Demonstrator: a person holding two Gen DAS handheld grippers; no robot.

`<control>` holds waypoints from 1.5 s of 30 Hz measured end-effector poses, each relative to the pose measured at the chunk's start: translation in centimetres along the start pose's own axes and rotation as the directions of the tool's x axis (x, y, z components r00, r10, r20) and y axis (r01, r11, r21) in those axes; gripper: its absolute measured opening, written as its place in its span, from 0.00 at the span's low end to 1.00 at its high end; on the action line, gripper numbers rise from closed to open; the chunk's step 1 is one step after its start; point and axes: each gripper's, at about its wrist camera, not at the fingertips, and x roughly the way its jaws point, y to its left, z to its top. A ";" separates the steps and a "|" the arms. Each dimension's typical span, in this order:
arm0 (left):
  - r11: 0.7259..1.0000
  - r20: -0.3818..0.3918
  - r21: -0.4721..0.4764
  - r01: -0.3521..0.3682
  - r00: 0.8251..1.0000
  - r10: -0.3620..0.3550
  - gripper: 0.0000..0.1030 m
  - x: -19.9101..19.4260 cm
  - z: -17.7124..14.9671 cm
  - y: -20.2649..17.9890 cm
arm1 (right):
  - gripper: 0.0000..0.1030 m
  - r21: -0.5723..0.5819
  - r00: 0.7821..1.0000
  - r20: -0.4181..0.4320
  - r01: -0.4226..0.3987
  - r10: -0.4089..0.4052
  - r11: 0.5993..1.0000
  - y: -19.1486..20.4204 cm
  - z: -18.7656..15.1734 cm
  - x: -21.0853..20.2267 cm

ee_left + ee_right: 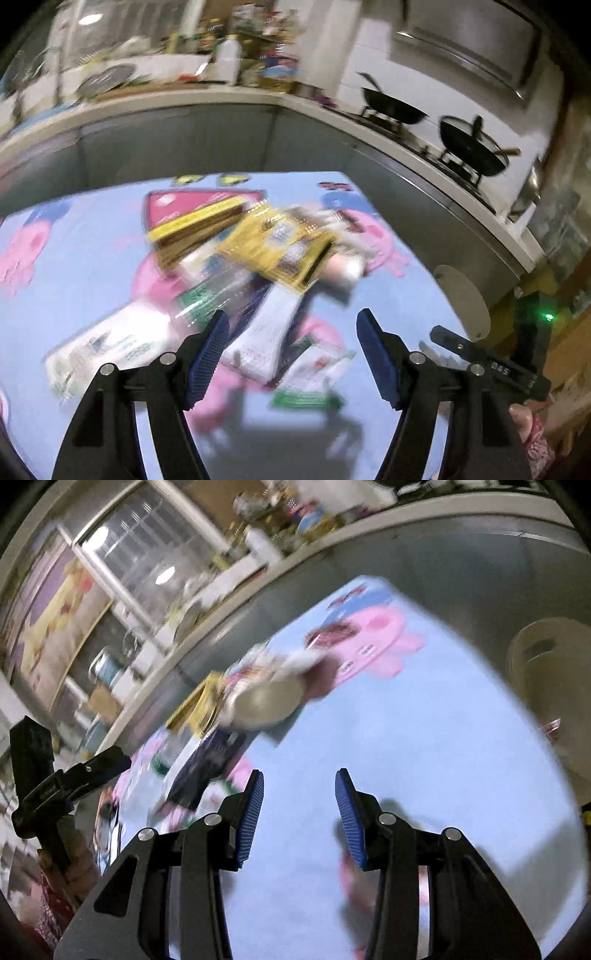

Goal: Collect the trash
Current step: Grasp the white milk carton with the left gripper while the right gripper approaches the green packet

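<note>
A blurred heap of trash lies on a table with a light blue cartoon-pig cloth (74, 280). It holds a yellow box (195, 225), a yellow packet (280, 243), a white carton (266, 332) and green-and-white wrappers (110, 350). My left gripper (291, 321) hovers open over the heap's near side, with the white carton below the gap and nothing pressed by its pads. In the right wrist view the heap sits to the left, with a round pale lid (266, 701) and a dark packet (207, 768). My right gripper (300, 779) is open over the bare cloth (424, 738), holding nothing.
A grey kitchen counter (221, 136) curves behind the table, crowded with bottles and dishes. Two black woks (469, 147) sit on the stove at the right. A cream plastic container or stool (546, 664) stands past the table's right edge. The left gripper's body (74, 771) shows at the left.
</note>
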 end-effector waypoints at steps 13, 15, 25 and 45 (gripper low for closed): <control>0.998 -0.113 -0.053 0.037 0.993 -0.043 0.67 1.2 -6.2 3.2 | 0.39 -0.084 0.989 -0.145 -0.016 0.004 0.996 5.2 -1.2 6.9; 0.999 -0.101 -0.031 0.036 0.994 -0.039 0.67 1.2 -5.8 2.8 | 0.39 -0.088 0.988 -0.154 -0.019 0.005 0.996 5.5 -1.4 7.6; 0.996 -0.074 0.086 -0.029 0.997 0.036 0.75 4.2 -3.1 0.7 | 0.03 -0.134 0.994 -0.113 -0.017 0.002 0.991 5.9 -2.2 6.0; 0.983 -0.122 0.157 -0.096 0.986 0.116 0.49 6.2 -4.5 -0.2 | 0.03 0.024 0.998 -0.055 -0.007 0.009 1.000 0.6 -1.8 2.3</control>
